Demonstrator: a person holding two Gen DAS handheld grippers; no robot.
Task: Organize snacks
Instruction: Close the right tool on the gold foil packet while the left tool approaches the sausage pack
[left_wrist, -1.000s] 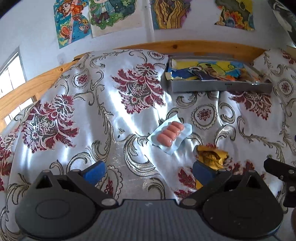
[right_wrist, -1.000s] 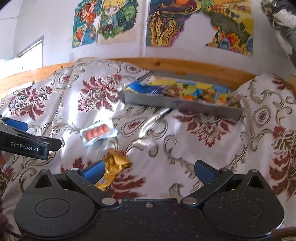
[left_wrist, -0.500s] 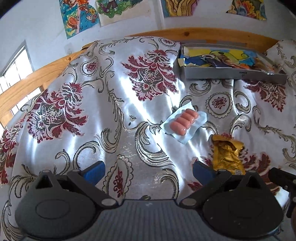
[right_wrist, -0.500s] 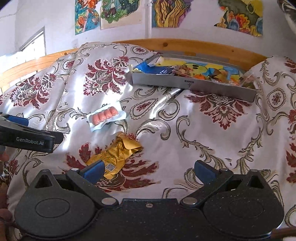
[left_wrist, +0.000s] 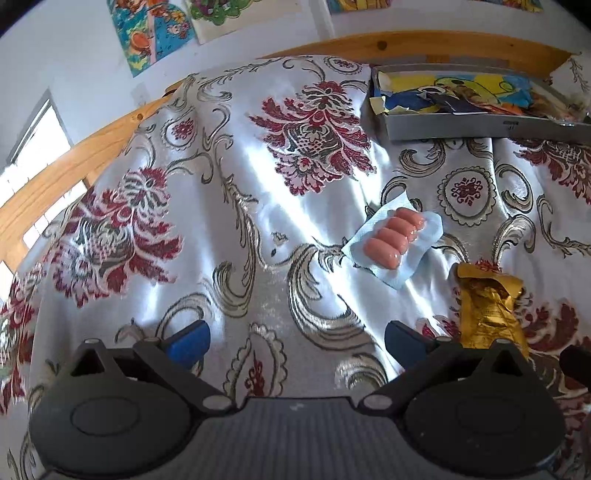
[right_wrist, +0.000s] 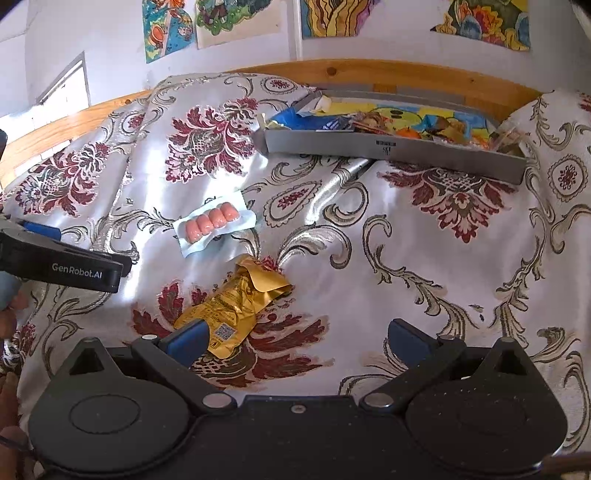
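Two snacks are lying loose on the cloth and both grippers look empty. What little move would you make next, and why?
Probably ease the right gripper down and left onto the gold packet. That packet lies nearest, right by its left finger, both grippers are open and hold nothing, and the gray tray farther back already holds other snacks.

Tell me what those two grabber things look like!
Each gripper is black plastic with two round discs, angled link bars with silver pins, and blue finger pads. The left gripper has a ribbed grey middle; its side reads "GenRobot.AI" in the right view. The right gripper has a smooth black middle.
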